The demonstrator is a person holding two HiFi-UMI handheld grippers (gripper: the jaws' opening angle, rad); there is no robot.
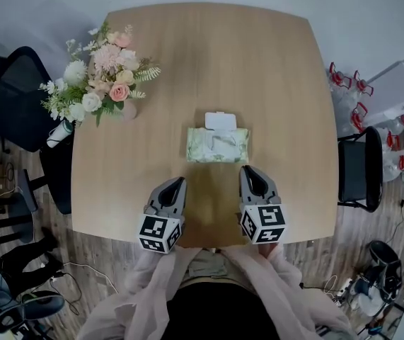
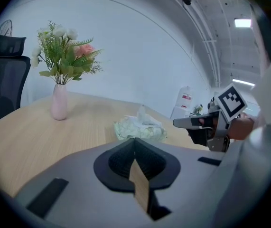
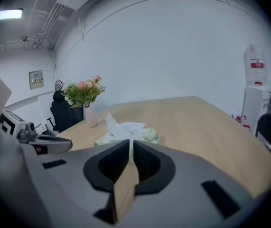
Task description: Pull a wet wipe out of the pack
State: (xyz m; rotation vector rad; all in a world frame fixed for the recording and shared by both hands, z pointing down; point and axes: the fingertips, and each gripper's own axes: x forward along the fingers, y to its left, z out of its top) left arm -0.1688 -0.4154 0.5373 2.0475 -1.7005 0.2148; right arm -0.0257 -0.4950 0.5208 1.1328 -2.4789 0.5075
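The wet wipe pack (image 1: 218, 144) lies flat on the bench (image 1: 272, 69) at the centre of the head view. It is pale green with a leafy print, and its white lid (image 1: 220, 120) is flipped open toward the top of the frame. A crumpled white wipe (image 3: 121, 126) stands up out of the opening (seen best in the two gripper views). At upper left a pink vase (image 2: 59, 102) holds a bouquet (image 1: 102, 73) of pink and white flowers. Below the pack and clear of it, the left claw (image 1: 179, 183) and right claw (image 1: 247, 170) both have their jaws together, with nothing between them.
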